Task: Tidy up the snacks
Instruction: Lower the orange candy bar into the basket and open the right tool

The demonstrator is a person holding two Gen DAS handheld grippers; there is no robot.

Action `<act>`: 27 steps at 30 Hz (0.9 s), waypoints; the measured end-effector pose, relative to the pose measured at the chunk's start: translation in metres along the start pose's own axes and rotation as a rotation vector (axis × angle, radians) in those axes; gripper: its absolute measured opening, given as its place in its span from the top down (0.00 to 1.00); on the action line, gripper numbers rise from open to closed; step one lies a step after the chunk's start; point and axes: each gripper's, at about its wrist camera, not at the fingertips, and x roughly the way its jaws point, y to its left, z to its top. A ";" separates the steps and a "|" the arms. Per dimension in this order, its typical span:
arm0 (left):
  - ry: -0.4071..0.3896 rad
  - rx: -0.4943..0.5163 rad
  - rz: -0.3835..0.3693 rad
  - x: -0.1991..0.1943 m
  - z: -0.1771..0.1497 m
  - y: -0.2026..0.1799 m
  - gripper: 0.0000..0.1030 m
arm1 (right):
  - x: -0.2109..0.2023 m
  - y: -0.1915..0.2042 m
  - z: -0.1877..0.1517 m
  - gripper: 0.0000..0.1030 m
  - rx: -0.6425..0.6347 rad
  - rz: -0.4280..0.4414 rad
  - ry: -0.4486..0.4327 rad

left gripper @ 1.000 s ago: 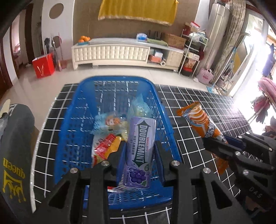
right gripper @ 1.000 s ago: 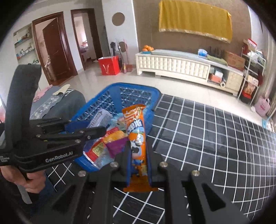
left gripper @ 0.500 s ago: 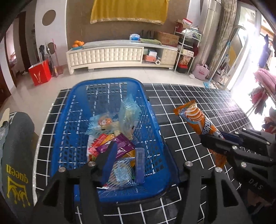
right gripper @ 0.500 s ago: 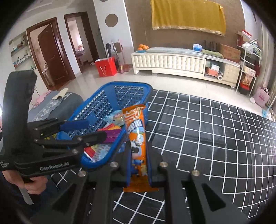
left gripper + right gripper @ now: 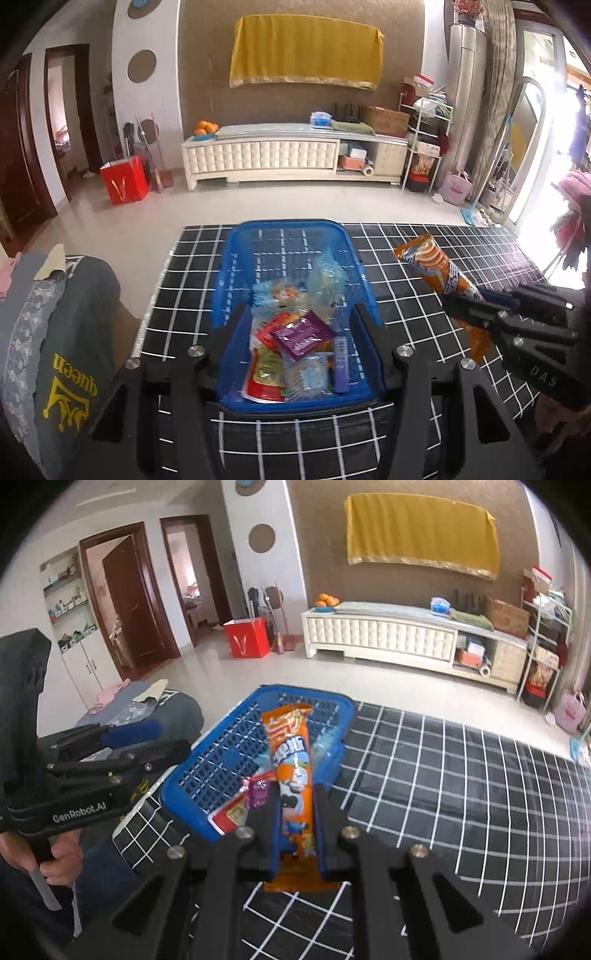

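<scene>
Left wrist view: left tongs [image 5: 299, 317] wide apart, empty; right tongs [image 5: 295, 805] clamped on orange snack packet [image 5: 291, 760].

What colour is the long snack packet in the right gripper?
Orange, with blue and white print. The snack packet shows best in the right wrist view.

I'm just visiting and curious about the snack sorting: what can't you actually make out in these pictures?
- Snacks at the bottom of the blue basket: left wrist view, buried under the top packets.
- Orange snack pack lower end: right wrist view, covered by right gripper fingers.
- Print on the purple packet: too blurred to read.
</scene>
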 end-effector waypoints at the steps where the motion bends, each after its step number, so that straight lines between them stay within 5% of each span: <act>1: -0.001 -0.001 0.009 0.000 0.000 0.004 0.48 | 0.001 0.003 0.004 0.82 -0.012 0.003 -0.001; 11: 0.007 -0.095 0.050 0.005 -0.003 0.052 0.44 | 0.038 0.025 0.025 0.82 -0.086 0.050 0.047; 16: 0.018 -0.082 0.095 0.010 -0.011 0.064 0.22 | 0.067 0.035 0.028 0.82 -0.063 0.095 0.109; 27: 0.049 -0.089 0.125 0.024 -0.033 0.089 0.13 | 0.122 0.050 0.018 0.82 0.085 0.143 0.262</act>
